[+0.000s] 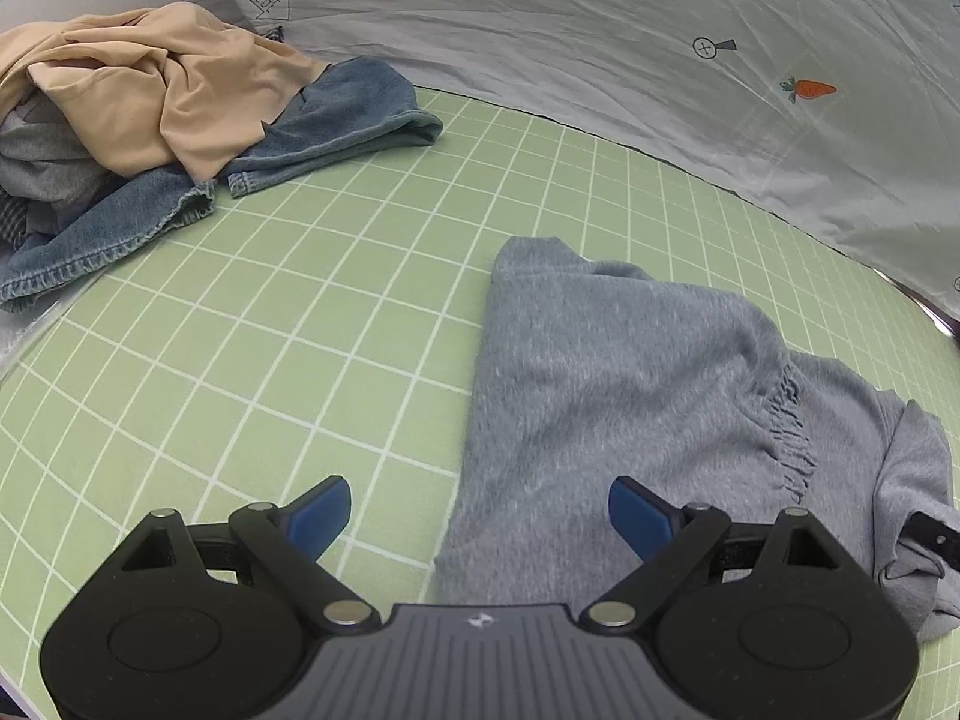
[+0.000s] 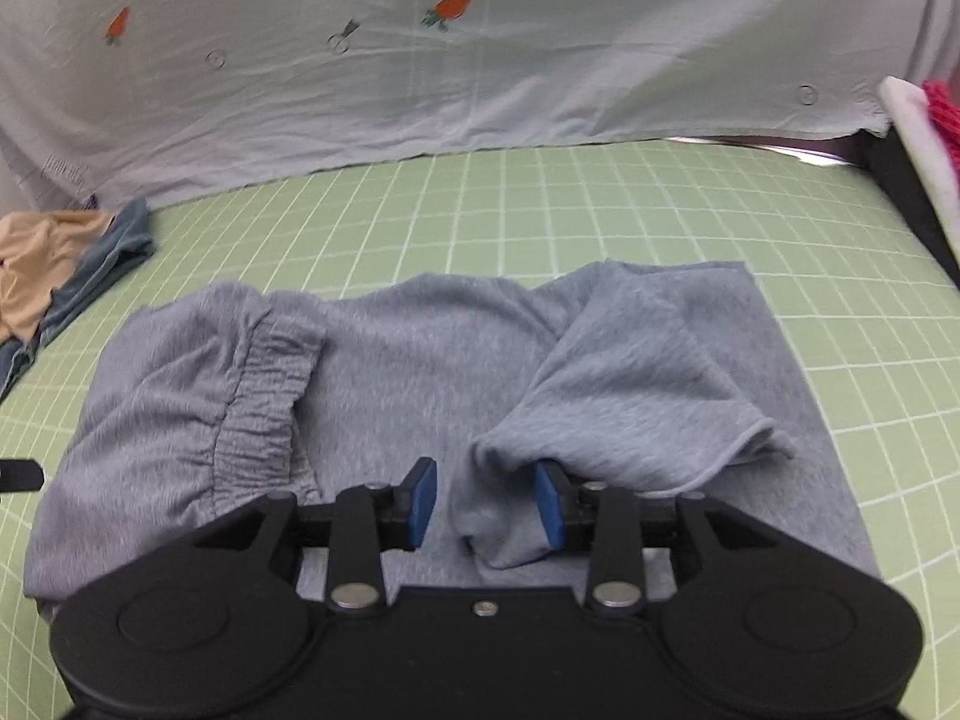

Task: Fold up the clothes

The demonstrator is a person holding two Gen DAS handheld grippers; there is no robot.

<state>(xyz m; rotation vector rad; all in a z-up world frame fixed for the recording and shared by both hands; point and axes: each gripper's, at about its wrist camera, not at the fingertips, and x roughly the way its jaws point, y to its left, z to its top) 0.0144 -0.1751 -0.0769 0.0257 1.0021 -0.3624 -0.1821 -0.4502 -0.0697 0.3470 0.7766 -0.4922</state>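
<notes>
A grey knit garment (image 1: pixel 630 384) with a gathered elastic waistband (image 2: pixel 264 402) lies on the green grid mat (image 1: pixel 300 300). One part is folded over on the right (image 2: pixel 636 384). My left gripper (image 1: pixel 480 516) hovers over the garment's left edge, wide open, nothing between its blue pads. My right gripper (image 2: pixel 486 501) sits low over the garment's near side. Its jaws stand partly apart around a bunched corner of the folded flap. The cloth rests against the right pad (image 2: pixel 549 504), and a gap shows beside the left pad (image 2: pixel 423 501).
A pile of clothes, beige top (image 1: pixel 150 78) over blue denim (image 1: pixel 336 114), lies at the mat's far left. A white sheet with carrot prints (image 1: pixel 660 60) hangs behind the mat. A white and pink object (image 2: pixel 936 114) stands at the right edge.
</notes>
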